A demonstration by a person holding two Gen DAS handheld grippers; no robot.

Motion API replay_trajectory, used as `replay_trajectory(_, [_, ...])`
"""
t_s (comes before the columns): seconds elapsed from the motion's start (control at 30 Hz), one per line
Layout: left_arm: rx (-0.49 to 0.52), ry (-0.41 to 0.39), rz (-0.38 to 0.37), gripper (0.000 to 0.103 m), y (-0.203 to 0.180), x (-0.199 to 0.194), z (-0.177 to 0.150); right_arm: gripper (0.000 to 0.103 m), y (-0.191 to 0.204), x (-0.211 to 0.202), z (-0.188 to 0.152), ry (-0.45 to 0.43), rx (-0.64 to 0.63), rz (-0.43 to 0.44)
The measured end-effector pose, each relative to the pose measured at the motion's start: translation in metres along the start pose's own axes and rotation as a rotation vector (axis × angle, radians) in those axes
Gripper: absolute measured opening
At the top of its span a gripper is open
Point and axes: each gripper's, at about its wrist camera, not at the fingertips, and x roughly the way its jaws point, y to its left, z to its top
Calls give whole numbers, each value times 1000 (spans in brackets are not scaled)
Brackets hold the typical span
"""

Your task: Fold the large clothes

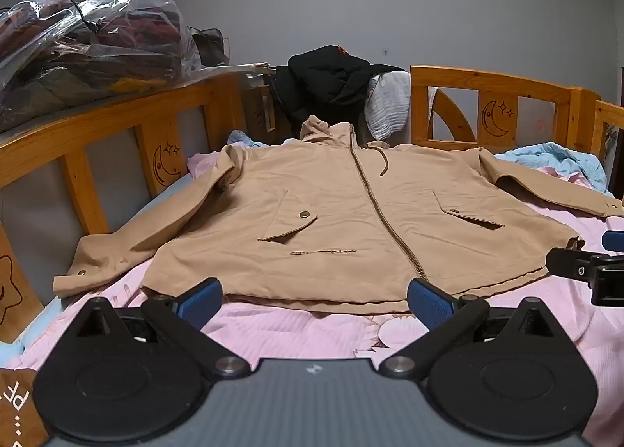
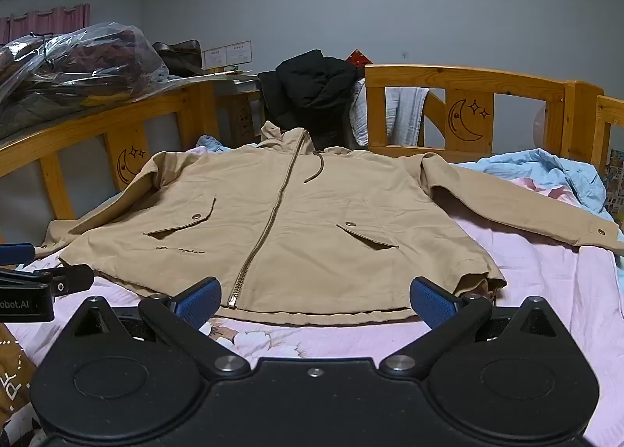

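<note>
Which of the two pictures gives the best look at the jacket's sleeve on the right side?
The right wrist view: the tan zip-up jacket's right-side sleeve lies whole, out to its snap cuff. The left wrist view cuts that sleeve off at the frame edge.

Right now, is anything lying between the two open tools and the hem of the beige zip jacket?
Nothing visible does. Only bare pink bedsheet lies between the left tool, the right tool and the beige zip-front jacket.

"obot.AI" on left gripper (image 2: 23, 283)
</note>
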Motion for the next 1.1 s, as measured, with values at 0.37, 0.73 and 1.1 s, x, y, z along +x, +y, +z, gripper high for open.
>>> replay_trajectory(0.37, [0,3,-1,103,0,0,0,103,-1,0,0,2,1,0])
replay_trajectory(0.73, [-3,7,-4,103,1,0,0,103,-1,0,0,3,3,-1])
replay_trajectory(1.1, [-4,9,-6,103,-2,0,0,103,-3,3,2,8,13,-2])
